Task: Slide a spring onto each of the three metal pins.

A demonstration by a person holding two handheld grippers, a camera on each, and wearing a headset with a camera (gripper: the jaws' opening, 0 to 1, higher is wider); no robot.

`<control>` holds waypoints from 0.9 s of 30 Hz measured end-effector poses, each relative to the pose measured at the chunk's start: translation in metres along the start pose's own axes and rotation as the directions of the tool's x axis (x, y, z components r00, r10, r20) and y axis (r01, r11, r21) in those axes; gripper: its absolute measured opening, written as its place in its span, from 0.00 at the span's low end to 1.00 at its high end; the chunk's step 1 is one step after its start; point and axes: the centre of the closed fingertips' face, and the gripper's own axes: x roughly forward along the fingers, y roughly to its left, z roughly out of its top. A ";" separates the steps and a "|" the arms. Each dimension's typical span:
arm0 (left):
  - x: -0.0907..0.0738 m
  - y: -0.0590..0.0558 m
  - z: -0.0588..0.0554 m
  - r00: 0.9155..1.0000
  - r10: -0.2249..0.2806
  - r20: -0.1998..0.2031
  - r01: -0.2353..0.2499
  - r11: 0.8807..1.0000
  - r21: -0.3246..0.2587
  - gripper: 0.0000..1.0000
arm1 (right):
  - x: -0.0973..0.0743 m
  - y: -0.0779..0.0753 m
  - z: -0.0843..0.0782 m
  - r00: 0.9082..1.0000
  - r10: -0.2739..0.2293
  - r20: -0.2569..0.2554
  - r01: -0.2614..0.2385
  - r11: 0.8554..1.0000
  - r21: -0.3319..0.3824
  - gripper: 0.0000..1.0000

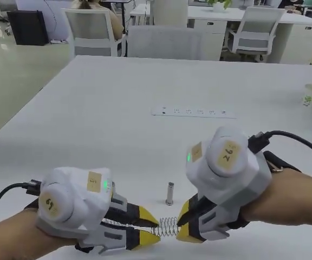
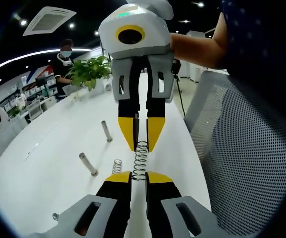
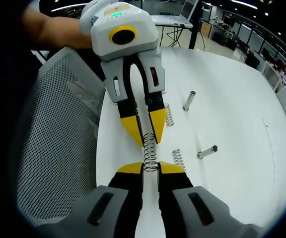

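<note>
Left gripper (image 1: 154, 231) and right gripper (image 1: 182, 225) tip to tip at near edge of white surface (image 1: 145, 97), each pinching one end of spring (image 1: 168, 226). Head view: one upright pin (image 1: 170, 193) just beyond spring. Right gripper view adds second pin (image 3: 189, 100) further left, loose spring (image 3: 169, 114) beside it, another loose spring (image 3: 178, 159) close by held one.

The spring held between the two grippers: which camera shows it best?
Right gripper view: the spring runs down the middle, large, coils distinct. Left gripper view shows it nearly as well; head view shows it small.
</note>
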 end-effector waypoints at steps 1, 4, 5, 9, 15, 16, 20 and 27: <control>0.000 0.000 0.000 1.000 0.000 -0.001 0.000 1.000 0.001 0.03 | -0.001 0.000 0.001 1.000 -0.001 0.004 0.001 1.000 0.001 0.08; 0.000 0.000 -0.001 1.000 0.000 -0.003 0.000 1.000 -0.002 0.03 | -0.003 0.000 0.005 1.000 -0.006 0.022 0.006 1.000 0.002 0.08; 0.000 0.000 -0.001 1.000 0.000 -0.004 0.000 1.000 -0.002 0.03 | -0.004 0.000 0.007 0.999 -0.007 0.031 0.007 1.000 0.000 0.08; 0.001 -0.001 -0.001 1.000 -0.004 -0.005 0.004 1.000 -0.006 0.02 | -0.008 0.001 0.015 0.998 -0.004 0.065 0.003 1.000 0.003 0.08; 0.001 -0.001 0.001 1.000 0.001 0.002 -0.001 1.000 -0.003 0.02 | -0.010 0.002 0.021 0.996 -0.005 0.086 0.005 1.000 0.000 0.08; 0.001 -0.001 0.001 1.000 0.001 0.001 -0.001 1.000 -0.003 0.02 | -0.010 0.002 0.021 0.996 -0.004 0.085 0.004 1.000 -0.001 0.08; 0.001 -0.002 0.000 1.000 0.000 -0.001 0.000 1.000 0.001 0.02 | -0.010 0.003 0.023 0.995 0.004 0.099 -0.004 1.000 0.008 0.08; 0.000 -0.002 0.003 1.000 -0.002 0.013 0.002 1.000 -0.005 0.02 | -0.006 0.005 0.022 0.994 0.015 0.108 -0.018 1.000 0.020 0.11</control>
